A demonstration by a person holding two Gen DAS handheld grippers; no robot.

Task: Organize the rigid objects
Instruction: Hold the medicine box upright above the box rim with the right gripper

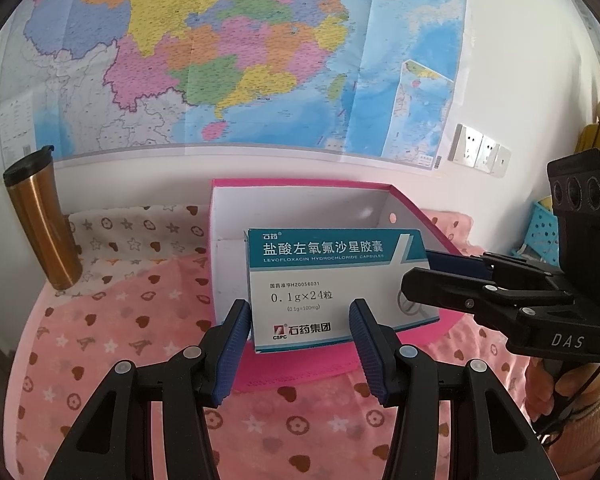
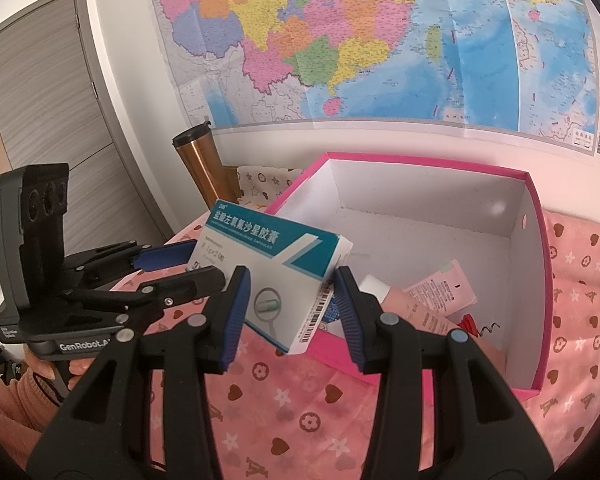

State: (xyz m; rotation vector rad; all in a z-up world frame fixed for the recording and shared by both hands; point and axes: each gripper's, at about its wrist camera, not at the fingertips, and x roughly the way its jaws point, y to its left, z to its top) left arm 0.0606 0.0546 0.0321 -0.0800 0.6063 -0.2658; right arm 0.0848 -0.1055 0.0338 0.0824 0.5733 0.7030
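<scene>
**Medicine box held by both grippers at the pink box**

Jaws of the left gripper (image 1: 298, 334) clamp the medicine box (image 1: 332, 280) by its edges; the right gripper (image 2: 290, 314) likewise pinches its end. White and teal, it hangs above the pink box's (image 2: 538, 280) near wall. Only the right view shows a pink tube (image 2: 432, 300) inside.

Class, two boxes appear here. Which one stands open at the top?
The pink storage box, lidless with its white inside showing. The teal-and-white medicine box is closed.
</scene>
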